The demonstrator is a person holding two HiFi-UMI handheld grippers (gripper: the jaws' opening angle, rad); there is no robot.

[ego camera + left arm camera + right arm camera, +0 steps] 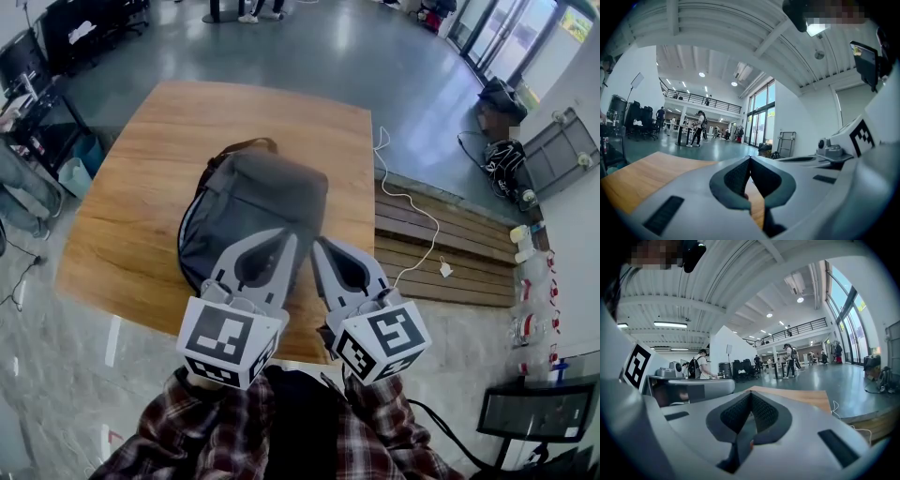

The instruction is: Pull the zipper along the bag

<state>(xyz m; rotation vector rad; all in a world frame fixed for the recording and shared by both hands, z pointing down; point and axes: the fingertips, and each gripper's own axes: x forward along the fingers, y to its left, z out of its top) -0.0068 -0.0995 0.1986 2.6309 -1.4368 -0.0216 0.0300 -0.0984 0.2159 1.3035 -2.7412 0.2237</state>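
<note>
Tongs clenched over a grey bag (258,197): we look steeply down on a wooden table (122,197) where the bag lies near the middle, its carry handle (246,145) toward 12 o'clock and its near end toward 6 o'clock. From 6 o'clock, out of plaid sleeves (187,436), we hold the two tools side by side above the table's near edge.

The left gripper (292,236) has its jaws pressed together at the tips. In the head view its tip overlaps the bag's near end; whether it touches the fabric we cannot tell. The right gripper (319,246) stands just beside it at 3 o'clock, its jaws likewise closed tip to tip, with the tip at the bag's 5 o'clock corner. The two tips are near each other but apart.

Each gripper view looks level across the hall, past ribbed pads that meet at the front. In the left gripper view only table wood shows through the slit below the tips. Neither tool grips anything.

At 3 o'clock of the table a white cable (412,204) trails over a low slatted bench (450,253).
</note>
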